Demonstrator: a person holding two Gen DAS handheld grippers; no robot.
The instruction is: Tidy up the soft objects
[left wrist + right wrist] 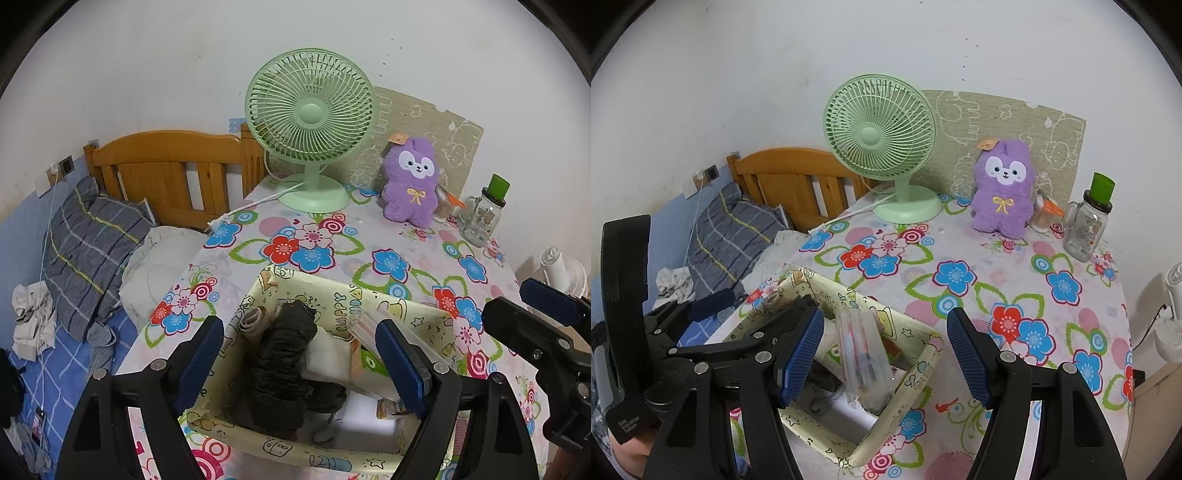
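A yellow cartoon-print box (332, 295) stands on the flowered table near its front edge. Inside lie a rolled black cloth (284, 369), white padding (325, 354) and a clear plastic packet (864, 354). My left gripper (299, 354) hangs open over the box, its pads either side of the black roll and not touching it. My right gripper (886, 343) is open too, straddling the box's right corner (912, 373) and the packet without pressing them. A purple plush toy (410, 184) sits upright at the back of the table (1003, 188).
A green desk fan (310, 129) and its white cable stand at the back of the table, with a glass jar with a green lid (1087, 225) to the right of the plush. A bed with a grey plaid pillow (88, 243) lies to the left, and a white fan (1174, 325) stands off the table's right edge.
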